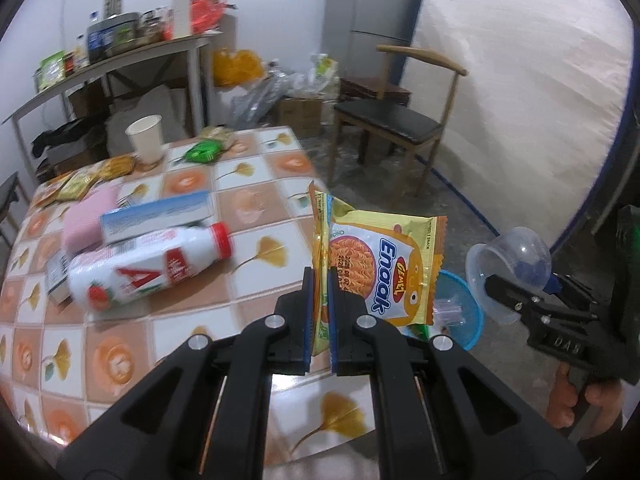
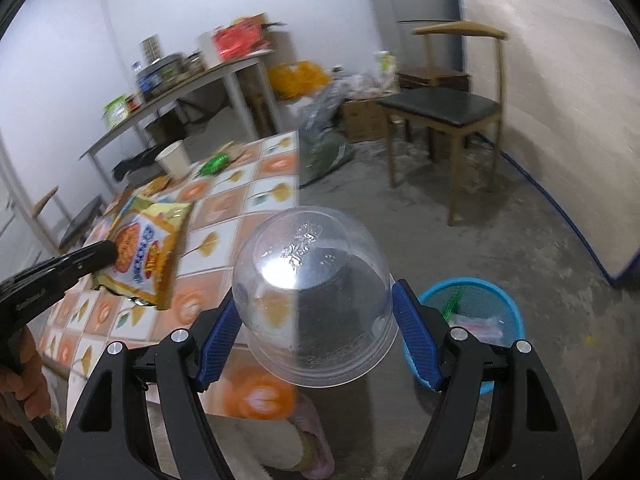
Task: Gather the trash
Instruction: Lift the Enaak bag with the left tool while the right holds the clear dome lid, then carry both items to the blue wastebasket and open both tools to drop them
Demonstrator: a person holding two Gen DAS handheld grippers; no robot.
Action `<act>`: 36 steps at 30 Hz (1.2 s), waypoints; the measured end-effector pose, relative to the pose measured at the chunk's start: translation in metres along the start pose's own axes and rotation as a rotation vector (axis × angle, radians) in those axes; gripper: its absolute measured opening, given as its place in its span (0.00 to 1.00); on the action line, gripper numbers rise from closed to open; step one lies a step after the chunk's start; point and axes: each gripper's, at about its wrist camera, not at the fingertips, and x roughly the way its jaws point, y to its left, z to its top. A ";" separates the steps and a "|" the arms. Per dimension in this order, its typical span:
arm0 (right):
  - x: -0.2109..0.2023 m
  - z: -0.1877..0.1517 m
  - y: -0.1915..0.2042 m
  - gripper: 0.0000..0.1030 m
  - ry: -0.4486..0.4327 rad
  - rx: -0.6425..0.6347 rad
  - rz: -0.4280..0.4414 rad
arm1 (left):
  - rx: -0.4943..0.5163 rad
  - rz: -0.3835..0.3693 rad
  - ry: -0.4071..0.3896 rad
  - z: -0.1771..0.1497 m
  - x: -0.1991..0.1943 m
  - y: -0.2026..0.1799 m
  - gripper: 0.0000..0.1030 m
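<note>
My left gripper is shut on a yellow Enaak noodle packet, held upright over the table's right edge; the packet also shows in the right wrist view. My right gripper is shut on a clear plastic cup, held bottom-forward beside the table; the cup also shows in the left wrist view. A blue bin stands on the floor below, with some wrappers inside; it also shows in the left wrist view. A white strawberry drink bottle lies on the tiled table.
On the table lie a blue-white box, a pink item, a paper cup, a green wrapper and yellow sachets. A wooden chair stands beyond. A cluttered side table stands along the wall.
</note>
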 end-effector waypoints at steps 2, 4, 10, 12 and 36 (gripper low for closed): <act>-0.005 0.000 -0.020 0.70 -0.009 0.043 -0.031 | 0.021 -0.030 0.011 0.005 0.008 -0.012 0.05; -0.010 -0.003 -0.042 0.70 -0.017 0.097 -0.062 | 0.038 -0.061 0.032 0.009 0.019 -0.024 0.05; -0.017 -0.017 -0.111 0.70 -0.007 0.276 -0.143 | 0.079 -0.134 0.107 0.010 0.054 -0.061 0.05; -0.016 -0.022 -0.127 0.70 0.002 0.324 -0.154 | 0.080 -0.154 0.134 0.008 0.065 -0.069 0.05; 0.134 -0.068 -0.287 0.82 0.268 0.806 -0.017 | 0.098 -0.311 0.470 -0.026 0.256 -0.202 0.39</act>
